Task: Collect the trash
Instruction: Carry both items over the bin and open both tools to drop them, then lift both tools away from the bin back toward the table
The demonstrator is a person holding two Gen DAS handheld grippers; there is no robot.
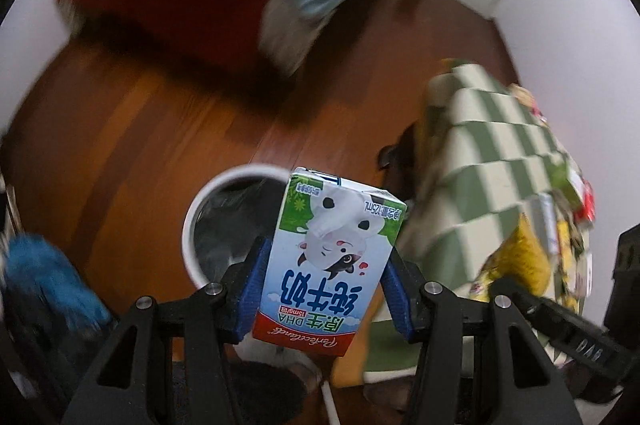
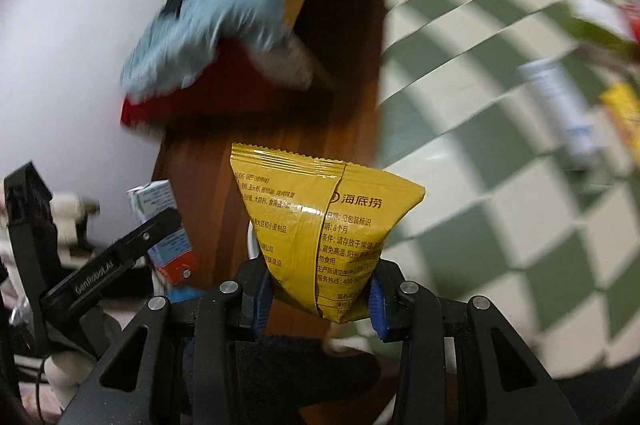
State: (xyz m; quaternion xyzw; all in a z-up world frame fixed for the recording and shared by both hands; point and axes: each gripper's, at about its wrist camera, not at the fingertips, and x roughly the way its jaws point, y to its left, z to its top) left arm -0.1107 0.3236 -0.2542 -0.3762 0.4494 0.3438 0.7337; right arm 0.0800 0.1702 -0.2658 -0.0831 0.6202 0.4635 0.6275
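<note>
The milk carton (image 1: pixel 328 261), low centre of the left view, is clamped between the left gripper (image 1: pixel 324 285) fingers just beside the white bin (image 1: pixel 192 225); it reads "Perfectland", "DHA", "125mL". The right gripper (image 2: pixel 318 289) fingers pinch a yellow snack packet (image 2: pixel 320 225) printed "海底捞". Neither is binned yet; more wrappers seem left on the checked bench (image 2: pixel 480 145), right.

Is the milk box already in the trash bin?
Not yet. The left claw holds the milk box above the white bin.
</note>
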